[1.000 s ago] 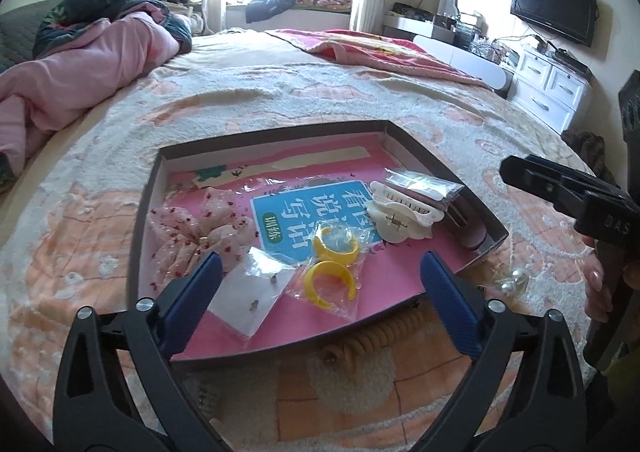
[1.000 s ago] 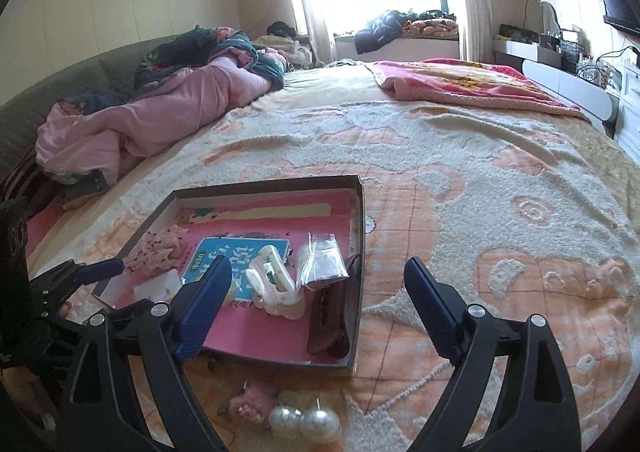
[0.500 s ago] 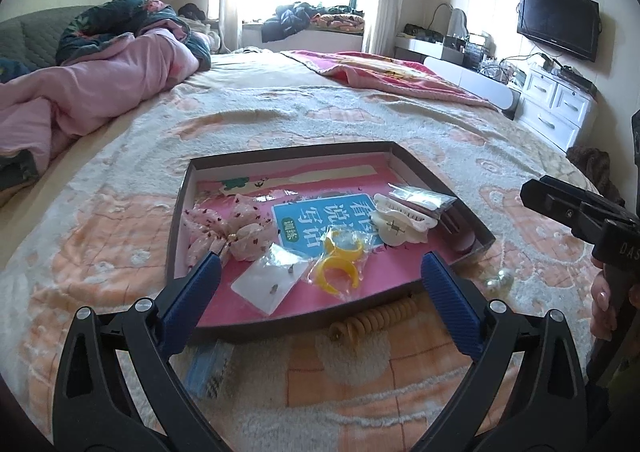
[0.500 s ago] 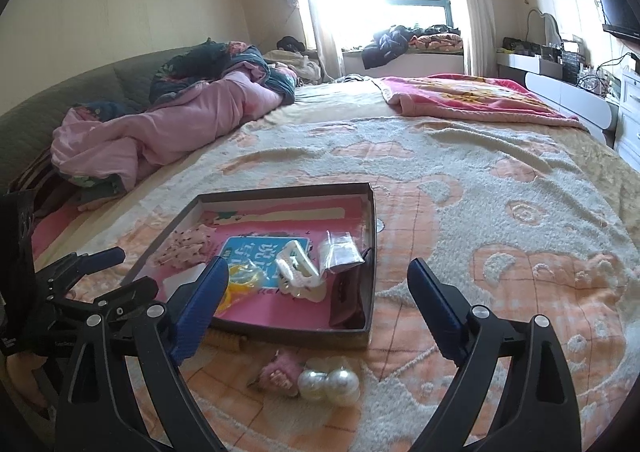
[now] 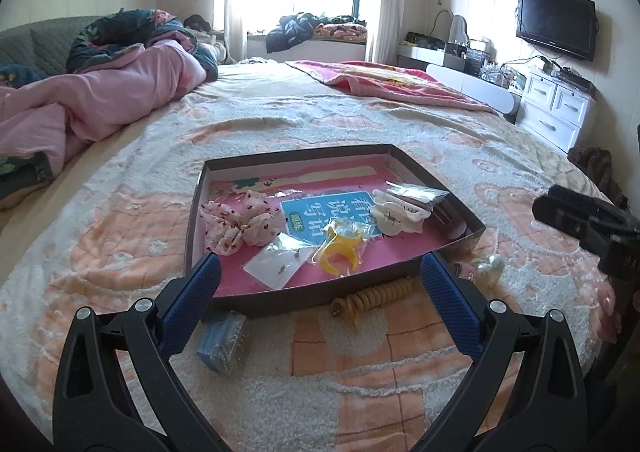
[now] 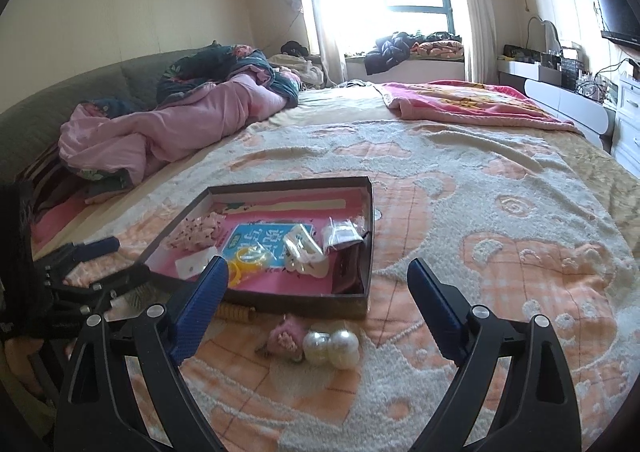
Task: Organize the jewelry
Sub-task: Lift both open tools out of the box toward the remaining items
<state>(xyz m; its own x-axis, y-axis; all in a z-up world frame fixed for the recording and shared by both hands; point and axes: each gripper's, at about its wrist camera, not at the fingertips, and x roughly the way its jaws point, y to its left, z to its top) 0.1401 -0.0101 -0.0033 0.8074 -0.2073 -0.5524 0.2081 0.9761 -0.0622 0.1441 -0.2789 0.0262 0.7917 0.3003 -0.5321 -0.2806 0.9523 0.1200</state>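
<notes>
Three pieces lie loose on the bedspread (image 5: 360, 392) outside the tray (image 5: 420, 168): a yellow spiral hair tie (image 5: 374, 296) touching the tray's near wall, a blue packet (image 5: 222, 340) just beside its near left corner, and a pearl hair bobble (image 6: 330, 346) with a pink flower, near the tray's near right corner. The tray already holds a pink scrunchie (image 5: 240, 226), a yellow bracelet (image 5: 340, 248) in a clear bag, a white hair claw (image 5: 396, 214) and small plastic bags.

The left gripper (image 5: 320, 300) hangs spread wide and empty above the bedspread, short of the tray. The right gripper (image 6: 318, 296) is likewise wide and empty, with the pearl hair bobble ahead between its fingers.

Risks, as judged: the bedspread is thick and soft, so fingers closing low may snag the pile or press a small piece into it. The round pearls could slip out of a pinch. The spiral tie sits hard against the wall; a grab there may shove the light tray.
</notes>
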